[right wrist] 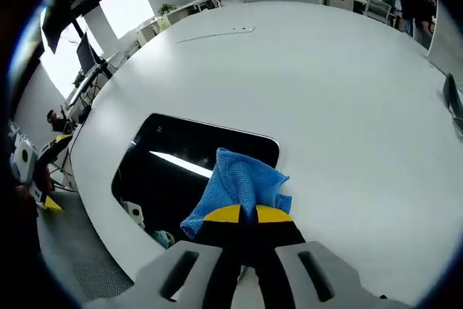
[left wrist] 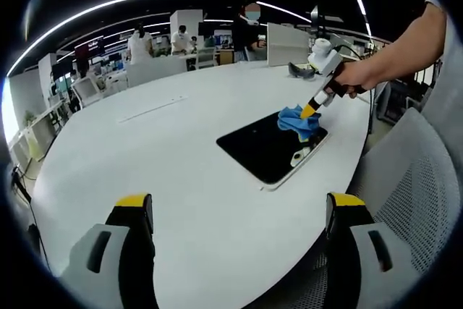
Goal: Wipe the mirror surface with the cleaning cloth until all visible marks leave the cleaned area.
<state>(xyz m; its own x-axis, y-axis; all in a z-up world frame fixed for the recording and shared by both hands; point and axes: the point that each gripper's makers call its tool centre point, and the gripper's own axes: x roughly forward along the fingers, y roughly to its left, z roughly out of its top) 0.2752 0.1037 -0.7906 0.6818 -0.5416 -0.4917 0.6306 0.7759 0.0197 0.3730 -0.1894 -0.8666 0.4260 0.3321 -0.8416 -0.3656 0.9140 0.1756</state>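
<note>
A dark rectangular mirror (left wrist: 264, 148) (right wrist: 173, 161) lies flat on the white table near its edge. A blue cleaning cloth (left wrist: 297, 121) (right wrist: 241, 187) rests on the mirror's corner, pinched by my right gripper (right wrist: 241, 214) (left wrist: 309, 111), whose yellow-tipped jaws are shut on it. A person's hand (left wrist: 358, 77) holds that gripper. My left gripper (left wrist: 239, 211) hovers above the table well short of the mirror, open with nothing between its jaws. The mirror reflects ceiling lights as a bright streak (right wrist: 181, 163).
The large white round table (left wrist: 145, 150) (right wrist: 325, 85) stretches away beyond the mirror. A grey mesh chair (left wrist: 416, 186) stands at the table edge. Dark glasses (left wrist: 300, 72) lie on the far table. People and desks stand in the background.
</note>
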